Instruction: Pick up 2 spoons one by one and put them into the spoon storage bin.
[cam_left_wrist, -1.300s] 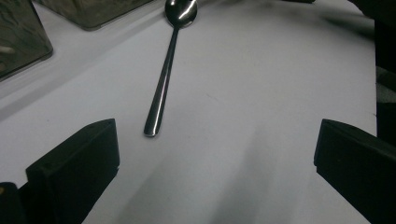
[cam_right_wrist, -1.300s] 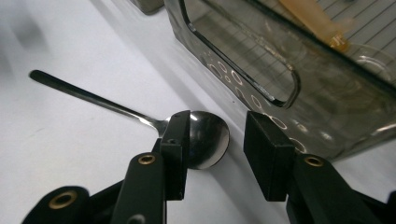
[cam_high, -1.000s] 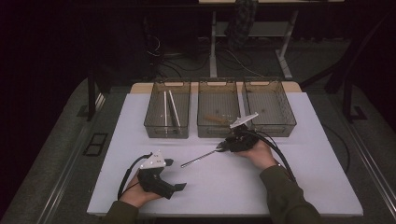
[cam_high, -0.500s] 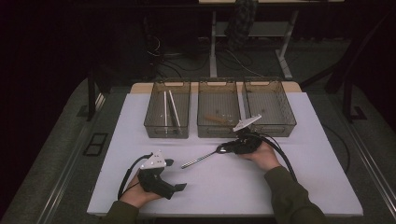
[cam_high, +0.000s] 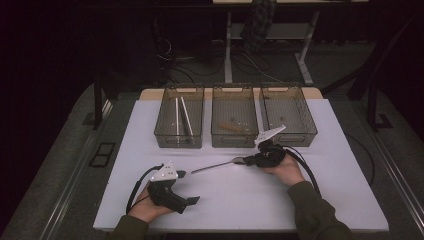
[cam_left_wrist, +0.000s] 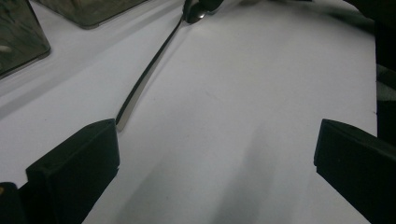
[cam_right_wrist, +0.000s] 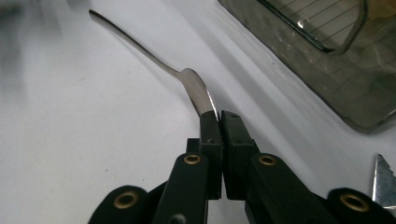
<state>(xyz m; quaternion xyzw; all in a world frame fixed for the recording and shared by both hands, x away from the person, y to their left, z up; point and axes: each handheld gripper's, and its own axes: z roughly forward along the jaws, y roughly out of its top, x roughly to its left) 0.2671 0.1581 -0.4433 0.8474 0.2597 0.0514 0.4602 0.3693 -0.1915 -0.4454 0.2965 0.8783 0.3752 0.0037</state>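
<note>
A metal spoon lies on the white table top, its handle pointing left toward my left gripper. My right gripper has just been closing and is shut on the spoon's head. In the right gripper view the jaws pinch the head of the spoon, whose handle runs away to the upper left. My left gripper rests near the front edge, open. In the left gripper view its jaws stand wide apart over bare table. The spoon handle ends just beyond the left jaw.
Three clear bins stand in a row at the back. The left bin holds two pale sticks, the middle bin a small brown item. The right bin stands just behind my right gripper. Cables trail from both grippers.
The right hand has edged slightly toward the near side while holding at the spoon's head. The left hand and its gripper have stayed put.
</note>
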